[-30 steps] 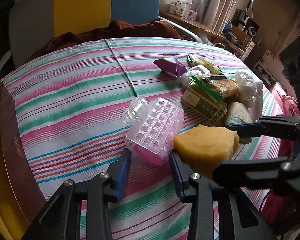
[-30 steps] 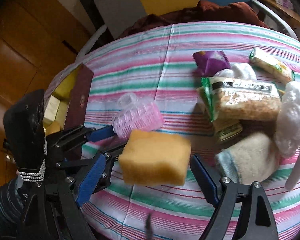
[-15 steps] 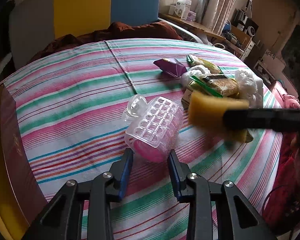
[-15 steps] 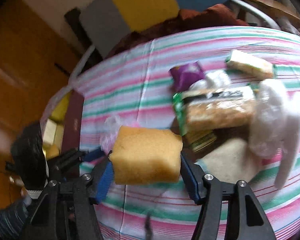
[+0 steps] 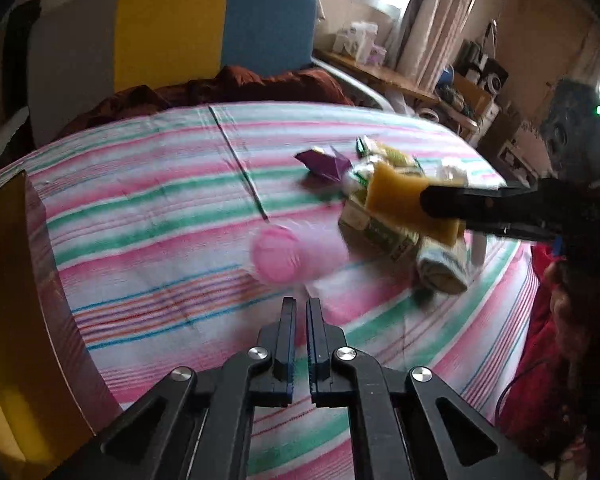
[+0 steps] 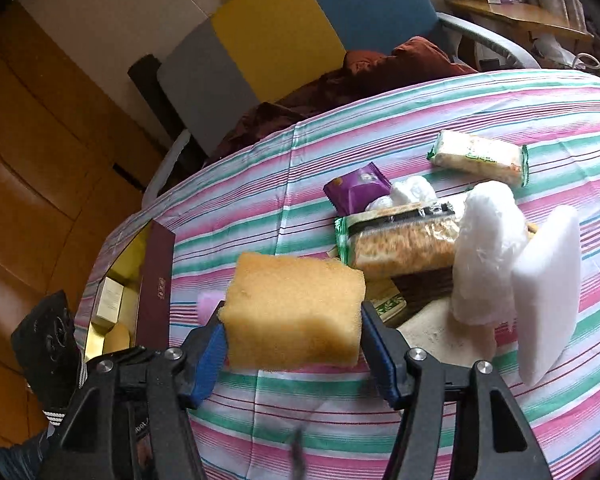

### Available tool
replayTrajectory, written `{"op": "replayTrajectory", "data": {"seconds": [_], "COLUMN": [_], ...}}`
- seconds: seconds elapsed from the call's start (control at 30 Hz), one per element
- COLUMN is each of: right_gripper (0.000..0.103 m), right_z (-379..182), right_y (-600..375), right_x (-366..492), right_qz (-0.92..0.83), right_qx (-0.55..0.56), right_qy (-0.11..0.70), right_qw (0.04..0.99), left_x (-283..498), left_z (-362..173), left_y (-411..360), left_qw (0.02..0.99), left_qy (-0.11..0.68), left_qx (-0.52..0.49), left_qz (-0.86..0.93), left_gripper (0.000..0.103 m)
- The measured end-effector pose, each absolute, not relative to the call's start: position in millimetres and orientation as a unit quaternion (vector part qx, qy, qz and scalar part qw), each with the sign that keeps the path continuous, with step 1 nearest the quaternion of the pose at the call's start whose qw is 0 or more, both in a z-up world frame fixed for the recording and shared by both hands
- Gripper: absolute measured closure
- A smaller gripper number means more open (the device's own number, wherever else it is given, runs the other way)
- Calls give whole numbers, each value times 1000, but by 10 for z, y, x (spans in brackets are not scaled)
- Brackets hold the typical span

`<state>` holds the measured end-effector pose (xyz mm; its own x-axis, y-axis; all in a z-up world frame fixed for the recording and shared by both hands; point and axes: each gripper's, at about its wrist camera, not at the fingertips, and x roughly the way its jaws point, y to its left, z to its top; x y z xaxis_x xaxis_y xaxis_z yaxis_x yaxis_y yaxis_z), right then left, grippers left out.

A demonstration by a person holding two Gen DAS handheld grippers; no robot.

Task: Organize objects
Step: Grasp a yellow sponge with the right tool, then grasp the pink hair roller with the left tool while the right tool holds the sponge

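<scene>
1. Sponge (image 6: 296, 312) status: the yellow block is clamped between the right gripper (image 6: 294, 344) pads and held up off the striped tablecloth (image 6: 260, 184). Its long axis runs across, pad to pad.
2. Left gripper (image 5: 299, 312) is squeezed fully together with nothing in it. The pink hair roller (image 5: 284, 254) lies on the cloth just beyond its tips, smeared by blur.
3. What the next move likely turns on: the open box (image 6: 156, 280) sits at the near left edge of the table, so the sponge would have to travel left. The snack pile is off to the right.
4. View differences: the right wrist view shows the box's inside, with small packages, plus a white foam block (image 6: 548, 292) on the right. The left wrist view shows the sponge from the side, hanging over the green carton (image 5: 374, 232), and only the box's wall.
</scene>
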<state>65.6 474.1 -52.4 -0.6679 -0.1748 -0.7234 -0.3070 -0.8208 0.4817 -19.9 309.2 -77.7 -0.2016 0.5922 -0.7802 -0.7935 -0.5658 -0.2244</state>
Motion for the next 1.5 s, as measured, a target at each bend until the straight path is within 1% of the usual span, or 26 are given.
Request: {"op": "replayTrajectory", "data": {"seconds": [0.03, 0.07, 0.1, 0.13, 0.17, 0.2, 0.3, 0.37, 0.4, 0.53, 0.67, 0.83, 0.9, 1.0, 1.2, 1.3, 1.33, 1.37, 1.43, 1.5], "right_gripper": [40, 40, 40, 40, 40, 40, 40, 40, 40, 40, 40, 39, 39, 39, 39, 39, 39, 39, 39, 39], "right_z": [-523, -522, -521, -524, -525, -525, -525, -511, -506, -485, -467, -455, -457, -449, -440, -436, -420, -406, -358, -295], "right_y": [4735, 4734, 4740, 4738, 4738, 4736, 4726, 4723, 4715, 4688, 4706, 4709, 4706, 4690, 4629, 4544, 4494, 4441, 4276, 4081], "right_x": [656, 654, 657, 656, 655, 653, 653, 663, 664, 666, 681, 686, 684, 685, 662, 636, 617, 598, 539, 457], "right_qz": [864, 864, 865, 865, 865, 865, 866, 868, 868, 871, 873, 875, 876, 877, 879, 880, 882, 882, 885, 887], "right_qx": [-406, -406, -405, -405, -405, -405, -405, -402, -401, -400, -394, -390, -390, -390, -394, -402, -404, -404, -406, -404], "right_qy": [295, 294, 295, 295, 296, 295, 292, 291, 290, 283, 285, 284, 282, 278, 268, 251, 244, 239, 228, 224], "right_qw": [38, 38, 38, 38, 37, 36, 35, 34, 33, 34, 36, 38, 38, 36, 29, 30, 26, 22, 9, -15], "left_x": [-199, -196, -211, -228, -251, -251, -161, -131, -122, -270, -408, -492, -520, -448, -249, -169, -168, -182, -206, -245], "left_z": [-807, -843, -877, -898, -888, -853, -717, -648, -629, -654, -760, -905, -985, -964, -662, -447, -393, -326, -216, -110], "left_y": [3108, 3103, 3101, 3089, 3037, 3002, 2976, 2988, 3007, 3118, 3319, 3497, 3517, 3457, 3113, 2784, 2679, 2517, 2245, 1916], "left_qw": [450, 446, 445, 441, 433, 431, 425, 431, 432, 424, 388, 363, 358, 375, 401, 401, 398, 393, 377, 359], "left_qy": [117, 114, 106, 95, 73, 60, 79, 91, 95, 86, 84, 83, 88, 94, 83, 76, 73, 67, 53, 37], "left_qx": [-448, -456, -467, -475, -479, -477, -456, -442, -439, -464, -498, -518, -525, -502, -456, -432, -426, -421, -410, -397], "left_qz": [763, 762, 757, 756, 760, 764, 778, 781, 782, 773, 771, 770, 767, 774, 790, 804, 809, 815, 829, 844], "left_gripper": [97, 90, 79, 47, 33, 32, 32, 24, 23, 22, 19, 20, 28, 29, 29, 29, 34, 35, 36, 39]}}
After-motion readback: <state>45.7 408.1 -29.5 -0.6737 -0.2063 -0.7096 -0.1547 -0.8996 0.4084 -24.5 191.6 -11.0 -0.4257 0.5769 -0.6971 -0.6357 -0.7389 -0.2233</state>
